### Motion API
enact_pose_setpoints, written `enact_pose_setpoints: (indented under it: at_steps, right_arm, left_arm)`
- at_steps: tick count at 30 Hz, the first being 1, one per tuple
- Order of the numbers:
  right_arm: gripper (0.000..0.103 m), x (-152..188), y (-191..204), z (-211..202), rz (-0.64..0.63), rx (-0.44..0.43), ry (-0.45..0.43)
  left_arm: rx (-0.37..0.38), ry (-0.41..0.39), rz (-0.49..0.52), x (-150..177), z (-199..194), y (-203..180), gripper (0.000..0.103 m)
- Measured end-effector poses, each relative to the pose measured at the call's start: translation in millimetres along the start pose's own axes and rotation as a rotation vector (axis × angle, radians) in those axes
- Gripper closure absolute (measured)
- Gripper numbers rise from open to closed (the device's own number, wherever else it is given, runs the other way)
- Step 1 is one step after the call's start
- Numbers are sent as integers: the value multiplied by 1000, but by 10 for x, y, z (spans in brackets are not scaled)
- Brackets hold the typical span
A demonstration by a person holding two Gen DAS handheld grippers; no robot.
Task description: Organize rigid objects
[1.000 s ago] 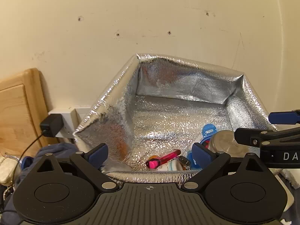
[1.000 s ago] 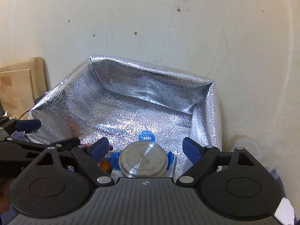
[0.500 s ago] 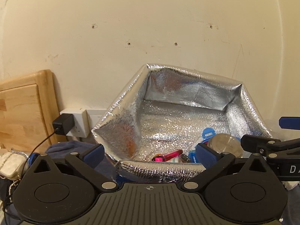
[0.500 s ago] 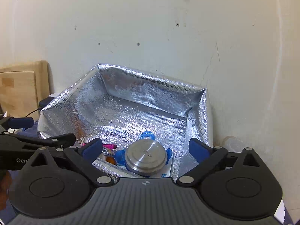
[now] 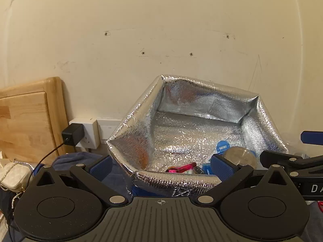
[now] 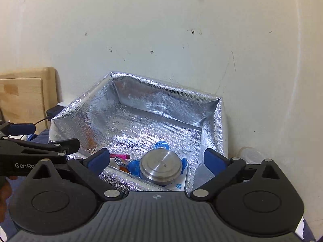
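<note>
From where I sit, much of the foil-lined bag (image 6: 161, 117) stays hidden: its near rim folds over and covers the low part of the pile in the near right corner. I can make out a round metal tin (image 6: 160, 167) lying flat on top of blue-and-white packets (image 6: 134, 166), with a pink pen-like item (image 5: 180, 167) just to their left, but the printing on the tin lid is too small to read. My left gripper (image 5: 160, 164) is spread wide and holds nothing, hovering before the bag's near edge; my right gripper (image 6: 156, 159) is likewise wide apart and empty, with the tin showing between its fingers but not touched. On the left tool's side I read "GenRo", cut off; the right tool shows "DA". A black charger (image 5: 72, 135) sits in a wall socket (image 5: 88, 133) to the left, beside a wooden panel (image 5: 26, 125).
</note>
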State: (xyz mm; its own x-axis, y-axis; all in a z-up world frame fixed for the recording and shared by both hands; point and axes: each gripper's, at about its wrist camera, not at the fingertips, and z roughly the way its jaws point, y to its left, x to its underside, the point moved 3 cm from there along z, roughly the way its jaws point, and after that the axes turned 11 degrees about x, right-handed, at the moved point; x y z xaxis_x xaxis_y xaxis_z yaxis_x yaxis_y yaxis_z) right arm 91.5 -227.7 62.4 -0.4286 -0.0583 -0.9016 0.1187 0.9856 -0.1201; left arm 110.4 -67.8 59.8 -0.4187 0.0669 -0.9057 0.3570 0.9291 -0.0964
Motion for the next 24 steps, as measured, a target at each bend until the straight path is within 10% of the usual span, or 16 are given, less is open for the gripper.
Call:
enact_pose_setpoints:
  at_steps: [24]
  right_arm:
    - [3,25,3,-72,-7,2,-4]
  left_arm:
    - [-1,-39,28,-22,-185,15,0]
